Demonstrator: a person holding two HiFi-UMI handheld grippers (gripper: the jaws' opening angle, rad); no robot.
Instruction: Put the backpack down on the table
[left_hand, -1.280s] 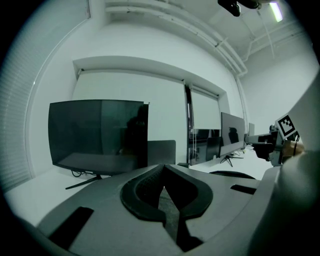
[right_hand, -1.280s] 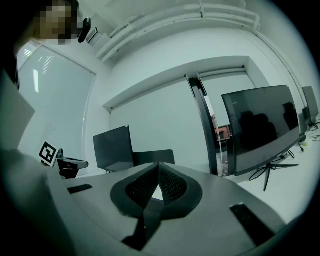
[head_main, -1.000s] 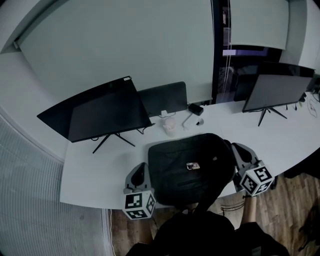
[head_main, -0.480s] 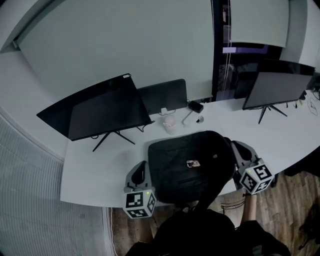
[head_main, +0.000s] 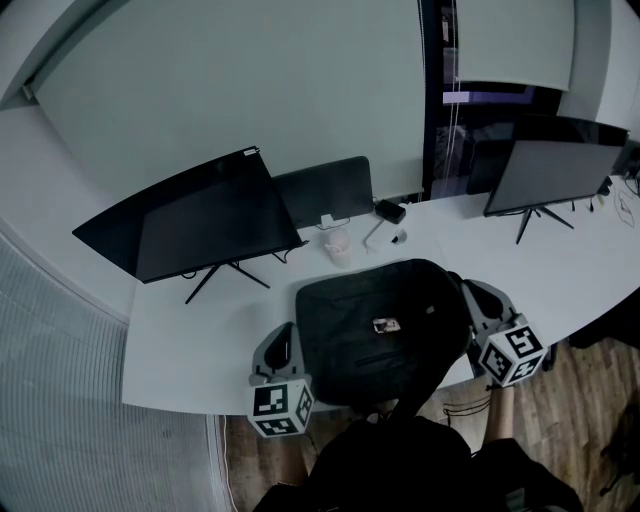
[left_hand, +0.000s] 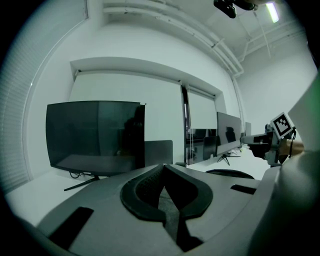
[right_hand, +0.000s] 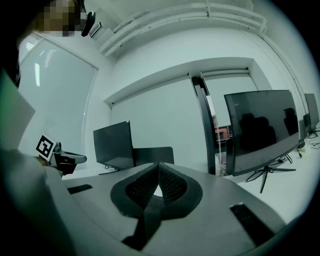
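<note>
The black backpack (head_main: 380, 325) lies flat on the white table (head_main: 190, 340), close to its front edge, with a small tag on its top. My left gripper (head_main: 284, 338) rests just left of the bag, shut with nothing between its jaws. My right gripper (head_main: 468, 297) sits at the bag's right side, also shut and empty. In the left gripper view the closed jaws (left_hand: 164, 172) point over the table, with the bag's top (left_hand: 231, 173) low at the right. In the right gripper view the jaws (right_hand: 158, 186) are shut, and the left gripper (right_hand: 67, 159) shows at the far left.
A large dark monitor (head_main: 190, 225) stands at the back left, with a smaller one (head_main: 325, 195) beside it and another (head_main: 550, 175) at the right. A pale cup (head_main: 338, 247) and a small black device (head_main: 390, 212) sit behind the bag. Wooden floor (head_main: 560, 420) lies below the table's edge.
</note>
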